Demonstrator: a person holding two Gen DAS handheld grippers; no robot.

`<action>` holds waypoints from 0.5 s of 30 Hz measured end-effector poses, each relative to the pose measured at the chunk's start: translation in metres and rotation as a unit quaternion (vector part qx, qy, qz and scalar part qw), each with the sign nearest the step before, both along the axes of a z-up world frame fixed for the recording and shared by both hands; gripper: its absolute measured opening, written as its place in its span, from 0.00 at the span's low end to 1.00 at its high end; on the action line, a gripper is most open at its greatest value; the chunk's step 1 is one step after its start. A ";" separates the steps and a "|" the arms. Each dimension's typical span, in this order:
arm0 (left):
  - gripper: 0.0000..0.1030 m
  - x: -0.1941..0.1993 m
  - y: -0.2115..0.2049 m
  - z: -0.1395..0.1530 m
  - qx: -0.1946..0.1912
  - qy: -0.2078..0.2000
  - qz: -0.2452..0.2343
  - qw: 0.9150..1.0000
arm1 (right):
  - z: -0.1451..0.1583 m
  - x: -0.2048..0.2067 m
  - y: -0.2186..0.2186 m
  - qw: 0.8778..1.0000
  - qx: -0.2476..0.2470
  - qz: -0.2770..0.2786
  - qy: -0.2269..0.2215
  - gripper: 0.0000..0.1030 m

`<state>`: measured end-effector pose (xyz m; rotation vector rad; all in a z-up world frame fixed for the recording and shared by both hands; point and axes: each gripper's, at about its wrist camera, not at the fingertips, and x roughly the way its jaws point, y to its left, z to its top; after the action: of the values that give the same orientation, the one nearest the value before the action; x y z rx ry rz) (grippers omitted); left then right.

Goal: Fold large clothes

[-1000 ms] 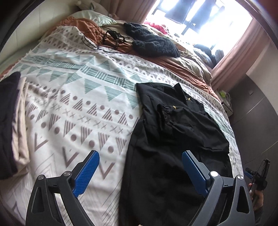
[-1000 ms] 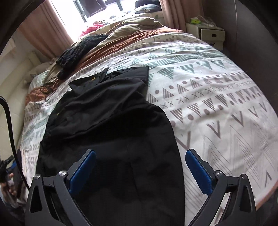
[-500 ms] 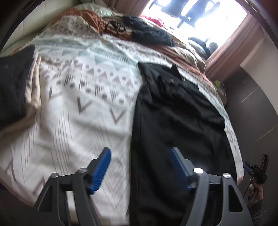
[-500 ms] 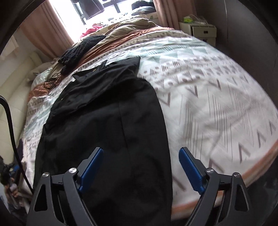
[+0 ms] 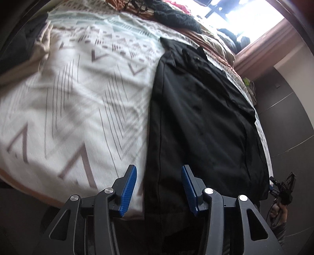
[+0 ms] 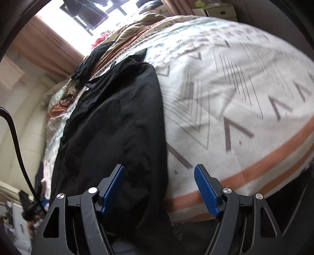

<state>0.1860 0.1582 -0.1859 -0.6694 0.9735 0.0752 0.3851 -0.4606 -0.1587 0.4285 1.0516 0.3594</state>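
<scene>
We see the black garment (image 5: 200, 121) spread lengthwise on the patterned bedspread (image 5: 82, 102), its near end hanging over the bed's edge. Our left gripper (image 5: 159, 186) has just been closing, jaws apart astride the garment's left edge, pads not pressing. Our right gripper (image 6: 159, 188), also narrowing, straddles the right edge, gripping nothing

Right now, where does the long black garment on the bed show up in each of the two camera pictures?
Left wrist view: the black garment runs down the right half, from near the window to the bed's front edge.
Right wrist view: the black garment fills the left-centre, with the patterned bedspread on its right.
Shared landmark: the dark knitted item near the bright window, seen upper left of centre in the right wrist view.
</scene>
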 end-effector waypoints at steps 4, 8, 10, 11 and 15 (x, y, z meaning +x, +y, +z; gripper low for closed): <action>0.47 -0.009 -0.006 -0.007 -0.018 0.000 0.002 1.000 | -0.013 -0.011 -0.005 1.000 0.018 0.007 -0.005 0.70; 0.47 -0.020 -0.009 -0.009 -0.062 -0.009 0.004 0.998 | -0.019 -0.025 -0.015 0.996 0.083 0.011 -0.008 0.69; 0.47 -0.024 -0.010 -0.009 -0.074 -0.011 0.002 0.997 | -0.023 -0.033 -0.018 0.994 0.110 0.020 -0.009 0.69; 0.47 -0.027 -0.010 -0.010 -0.085 -0.014 0.002 0.996 | -0.026 -0.039 -0.019 0.991 0.128 0.026 -0.011 0.69; 0.47 -0.036 -0.006 -0.012 -0.126 -0.025 0.004 0.992 | -0.039 -0.052 -0.019 0.981 0.191 0.043 -0.012 0.69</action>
<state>0.1505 0.1519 -0.1976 -0.9036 0.9397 -0.0588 0.3335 -0.4794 -0.1976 0.7214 0.9803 0.6468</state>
